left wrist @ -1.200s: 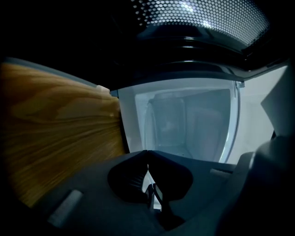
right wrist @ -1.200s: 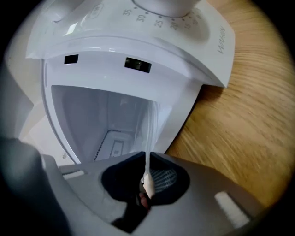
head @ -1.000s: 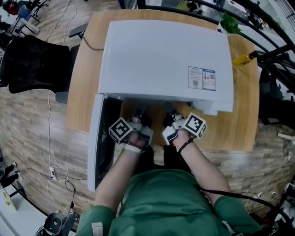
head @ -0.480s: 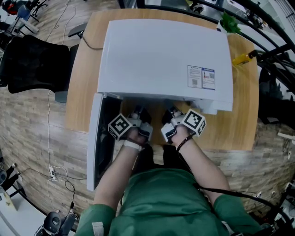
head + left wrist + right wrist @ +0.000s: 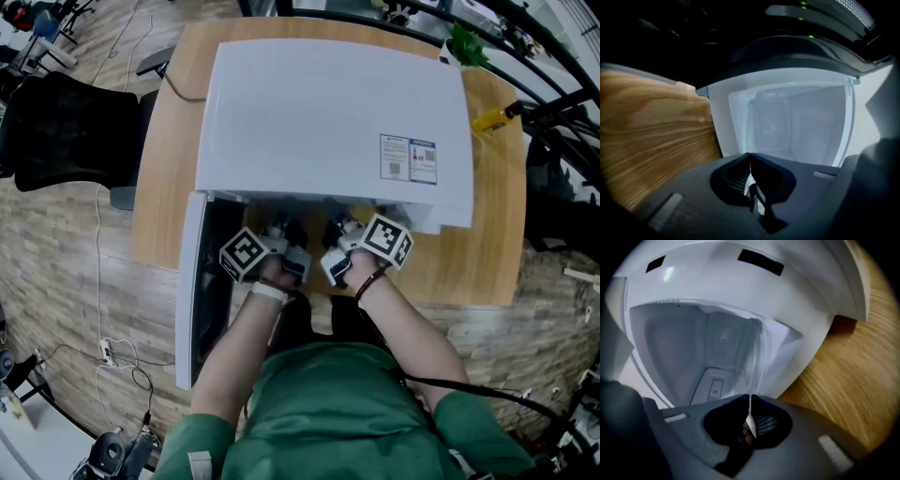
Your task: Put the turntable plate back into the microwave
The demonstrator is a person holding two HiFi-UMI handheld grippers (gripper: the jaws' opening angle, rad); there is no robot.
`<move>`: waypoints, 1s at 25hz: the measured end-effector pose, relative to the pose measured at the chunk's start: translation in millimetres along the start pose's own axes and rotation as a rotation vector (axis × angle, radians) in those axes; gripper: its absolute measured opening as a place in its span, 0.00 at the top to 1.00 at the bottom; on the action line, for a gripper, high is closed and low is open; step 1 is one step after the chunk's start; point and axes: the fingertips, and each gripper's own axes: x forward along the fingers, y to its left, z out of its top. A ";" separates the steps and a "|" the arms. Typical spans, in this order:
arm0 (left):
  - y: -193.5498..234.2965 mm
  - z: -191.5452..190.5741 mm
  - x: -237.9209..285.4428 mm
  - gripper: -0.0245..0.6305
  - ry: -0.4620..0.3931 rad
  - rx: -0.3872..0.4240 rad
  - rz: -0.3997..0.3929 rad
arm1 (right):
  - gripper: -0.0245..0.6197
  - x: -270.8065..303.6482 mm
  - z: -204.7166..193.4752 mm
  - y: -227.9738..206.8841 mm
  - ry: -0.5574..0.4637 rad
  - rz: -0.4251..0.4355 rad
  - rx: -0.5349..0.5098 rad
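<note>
From the head view the plate can't be made out at all: the white top of the microwave [image 5: 328, 112] overhangs its mouth and covers whatever sits between the two tools. At the microwave's open front the left gripper [image 5: 280, 230] and the right gripper [image 5: 341, 231] sit side by side, tips just under that overhang. Over to the left gripper view, and there it is: the left gripper [image 5: 750, 157] has its dark jaws pinched tight on the thin rim of the plate [image 5: 751, 136]. It is clear glass, so see-through that only a pale edge and a faint sheen show against the smooth white inside of the microwave [image 5: 801, 122]. In the right gripper view, the right gripper [image 5: 750, 398] is clamped on the opposite rim. There the plate [image 5: 752, 359] is edge-on, a fine bright line rising toward the mouth of the microwave [image 5: 717, 282]; how far in it reaches, I can't tell. A ridged pad [image 5: 765, 424] shows in that gripper's jaw hollow. Two black rectangular slots [image 5: 759, 261] are cut in the glossy face above the opening, and a row of tiny print beneath them is too small to read. The door [image 5: 199, 291] hangs open on the microwave's left, seen nearly edge-on. On the microwave's top, toward its right, a sticker [image 5: 410, 159] carries blue and red print, unreadable. Under the microwave, the table [image 5: 483, 258] is light wood with streaky grain, its near edge partly covered by the person [image 5: 328, 412].
</note>
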 end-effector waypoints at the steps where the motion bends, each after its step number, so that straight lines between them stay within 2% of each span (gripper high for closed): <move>1: 1.1 0.1 -0.7 0.94 -0.001 -0.001 0.002 | 0.94 -0.2 -2.5 -0.4 0.006 0.003 -0.005; 11: -3.1 -12.4 -5.9 0.94 0.036 0.005 -0.013 | 0.93 -9.1 -8.1 0.5 0.020 0.005 -0.025; 14: -12.6 -24.4 -14.2 0.94 0.077 0.041 -0.018 | 0.93 -22.4 -15.4 6.8 0.044 0.004 -0.085; 16: -20.6 -32.6 -19.5 0.94 0.109 0.109 -0.014 | 0.93 -33.0 -18.0 14.8 0.057 -0.007 -0.187; 20: -36.5 -47.4 -27.7 0.94 0.163 0.317 0.006 | 0.93 -50.9 -15.9 38.0 0.061 -0.014 -0.412; 25: -59.0 -57.9 -45.3 0.94 0.226 0.582 0.074 | 0.93 -73.4 -5.6 70.1 0.038 -0.015 -0.591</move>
